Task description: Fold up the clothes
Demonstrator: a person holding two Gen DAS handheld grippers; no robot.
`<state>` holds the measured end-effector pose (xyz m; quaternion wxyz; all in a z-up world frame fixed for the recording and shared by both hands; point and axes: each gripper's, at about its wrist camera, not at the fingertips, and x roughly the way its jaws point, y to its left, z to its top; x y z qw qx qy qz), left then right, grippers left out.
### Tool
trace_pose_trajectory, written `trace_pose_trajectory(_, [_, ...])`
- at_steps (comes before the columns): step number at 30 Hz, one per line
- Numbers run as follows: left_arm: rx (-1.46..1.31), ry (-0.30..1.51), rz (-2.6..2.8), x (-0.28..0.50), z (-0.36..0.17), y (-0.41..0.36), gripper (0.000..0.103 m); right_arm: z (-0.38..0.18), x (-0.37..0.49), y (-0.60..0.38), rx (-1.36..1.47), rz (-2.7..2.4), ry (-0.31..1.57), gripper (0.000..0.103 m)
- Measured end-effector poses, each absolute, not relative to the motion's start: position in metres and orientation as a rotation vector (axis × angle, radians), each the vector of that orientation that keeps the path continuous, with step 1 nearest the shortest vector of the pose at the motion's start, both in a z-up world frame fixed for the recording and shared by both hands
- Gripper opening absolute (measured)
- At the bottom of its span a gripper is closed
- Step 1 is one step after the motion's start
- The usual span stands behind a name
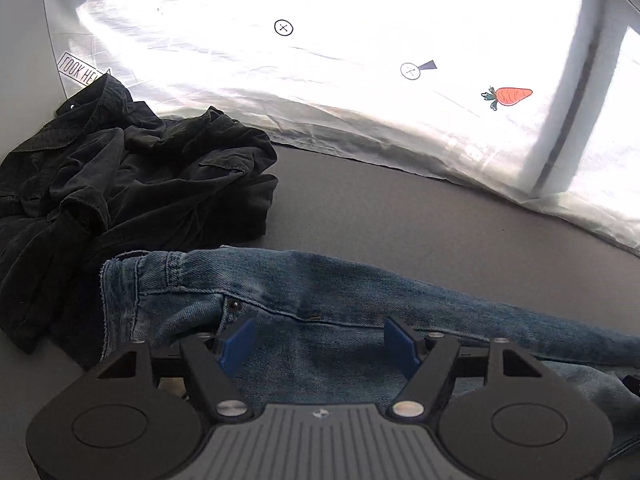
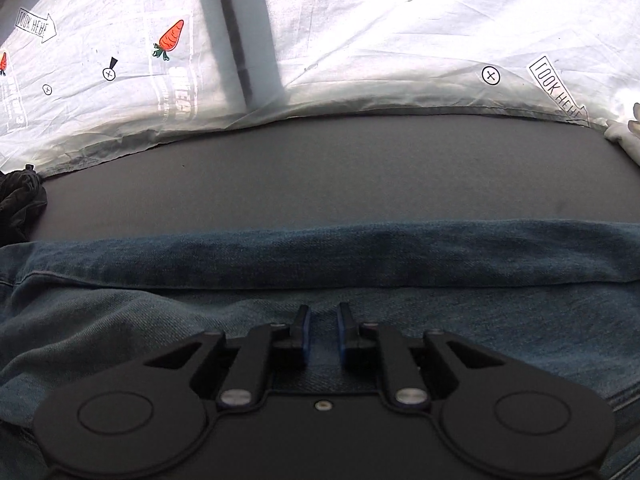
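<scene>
Blue jeans (image 1: 320, 300) lie flat across the dark grey table, waistband end at the left. My left gripper (image 1: 318, 338) is open, its blue pads wide apart just above the jeans near the pocket rivet. In the right wrist view the jeans (image 2: 360, 256) show as a long folded leg running left to right. My right gripper (image 2: 323, 330) hovers over the denim with its jaws nearly together, a narrow gap between them and no cloth visibly pinched.
A crumpled black shirt (image 1: 120, 184) lies left of the jeans; its edge shows in the right wrist view (image 2: 20, 200). A white printed sheet (image 1: 320, 60) with carrots covers the far table. A white cloth (image 2: 628, 136) sits at the far right.
</scene>
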<state>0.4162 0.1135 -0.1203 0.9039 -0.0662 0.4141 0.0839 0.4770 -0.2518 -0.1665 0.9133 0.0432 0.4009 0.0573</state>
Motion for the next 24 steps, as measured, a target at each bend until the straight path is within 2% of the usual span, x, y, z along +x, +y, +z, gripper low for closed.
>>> trace_pose_trajectory(6, [-0.005,0.949,-0.100,0.450,-0.167,0.043,0.072,-0.166,0.487,-0.257,0.096,0.133,0.841,0.014])
trace_pose_trajectory(10, [0.068,0.929,-0.109,0.467,-0.179,0.022,0.075,-0.167,0.495,-0.259,0.094,0.134,0.842,0.015])
trace_pose_trajectory(20, [-0.107,0.869,-0.060,0.524,-0.173,0.035,0.074,-0.170,0.564,-0.246,0.034,0.087,0.805,0.016])
trace_pose_trajectory(22, [-0.107,0.864,-0.013,0.540,-0.173,0.035,0.074,-0.171,0.579,-0.243,0.017,0.075,0.773,0.020])
trace_pose_trajectory(23, [-0.106,0.869,0.009,0.548,-0.174,0.036,0.075,-0.171,0.584,-0.242,0.002,0.060,0.777,0.031])
trace_pose_trajectory(24, [-0.114,0.879,0.025,0.554,-0.174,0.039,0.075,-0.171,0.590,-0.242,-0.013,0.045,0.782,0.035])
